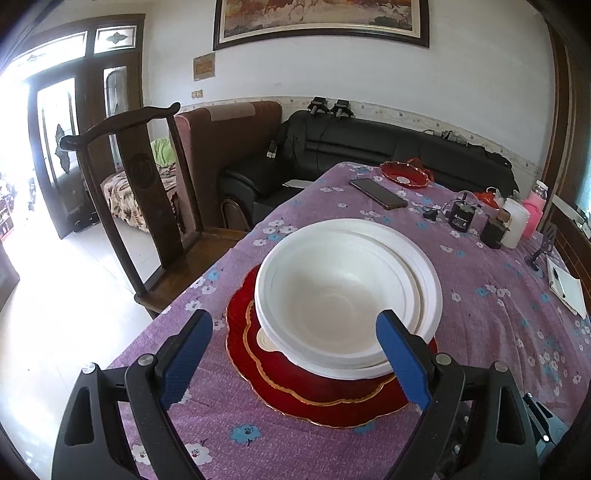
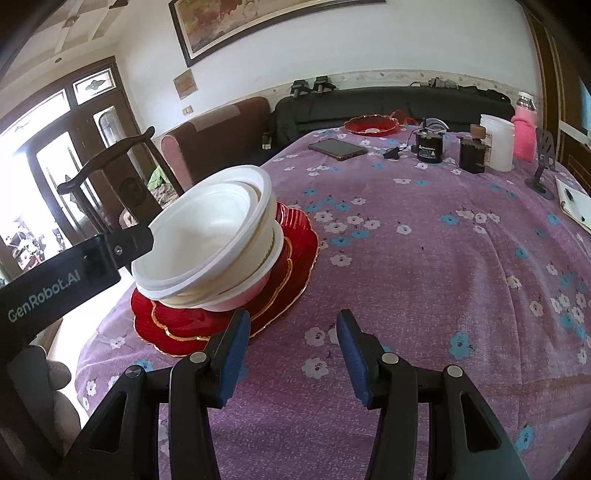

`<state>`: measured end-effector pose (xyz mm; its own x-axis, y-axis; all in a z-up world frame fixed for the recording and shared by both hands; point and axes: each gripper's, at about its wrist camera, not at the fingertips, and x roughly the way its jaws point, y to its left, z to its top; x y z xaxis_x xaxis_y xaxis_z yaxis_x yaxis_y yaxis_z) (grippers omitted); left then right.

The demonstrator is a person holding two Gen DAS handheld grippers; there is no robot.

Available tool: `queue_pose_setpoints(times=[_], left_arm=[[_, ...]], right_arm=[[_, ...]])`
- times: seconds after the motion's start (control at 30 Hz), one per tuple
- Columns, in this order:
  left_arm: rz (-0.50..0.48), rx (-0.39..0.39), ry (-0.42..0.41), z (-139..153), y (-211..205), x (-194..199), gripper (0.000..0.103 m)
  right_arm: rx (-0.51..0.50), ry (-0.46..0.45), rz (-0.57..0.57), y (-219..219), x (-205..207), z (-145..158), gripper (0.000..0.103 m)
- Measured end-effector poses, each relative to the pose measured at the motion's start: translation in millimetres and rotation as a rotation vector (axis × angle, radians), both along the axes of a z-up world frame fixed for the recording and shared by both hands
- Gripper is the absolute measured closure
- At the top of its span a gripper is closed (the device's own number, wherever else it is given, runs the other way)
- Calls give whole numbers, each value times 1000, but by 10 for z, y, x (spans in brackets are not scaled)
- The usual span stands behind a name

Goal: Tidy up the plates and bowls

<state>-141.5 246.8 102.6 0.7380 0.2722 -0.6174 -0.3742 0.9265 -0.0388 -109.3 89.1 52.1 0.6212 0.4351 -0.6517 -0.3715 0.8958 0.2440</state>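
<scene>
The stacked white bowls lean on the red plates, directly ahead of the left gripper, whose jaws gape wide. The right gripper, also wide and empty, sits farther off, with the bowls to its left.

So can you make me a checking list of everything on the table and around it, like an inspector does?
Surface: purple flowered tablecloth covers the table, lightly rumpled.
Job's things: white bowls nested, top ones tilted, on two stacked red plates; one red dish alone at the far end.
Clutter: phone, dark jar, white container, pink bottle, notebook with pen, phone stand.
Grippers: left gripper open around the bowls' near rim; right gripper open, empty, beside the plates.
Cables: small black lead near the dark jar.
Surroundings: wooden chair, black sofa, framed painting, glass doors.
</scene>
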Motion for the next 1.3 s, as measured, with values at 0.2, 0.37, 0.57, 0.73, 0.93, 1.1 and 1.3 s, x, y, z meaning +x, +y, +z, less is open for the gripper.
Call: queue_pose_setpoints(times=[0.2, 0.37, 0.57, 0.73, 0.93, 1.1, 1.3], left_arm=[[-10, -1, 10, -18, -16, 14, 13], [-15, -9, 8, -21, -8, 10, 13], [-22, -17, 24, -74, 4, 20, 13], [-23, -30, 26, -85, 55, 17, 13], [-39, -46, 37, -119, 74, 29, 13], [-55, -55, 41, -146, 91, 25, 13], [-73, -68, 38, -167, 114, 25, 13]], right_arm=[[-12, 6, 18, 64, -36, -23, 50], [-24, -9, 29, 105, -75, 0, 50], [-33, 7, 23, 124, -53, -51, 50], [-44, 2, 27, 161, -48, -45, 50], [-58, -1, 38, 225, -57, -58, 50], [-58, -3, 39, 233, -53, -68, 50], [-63, -9, 47, 257, -61, -69, 50]])
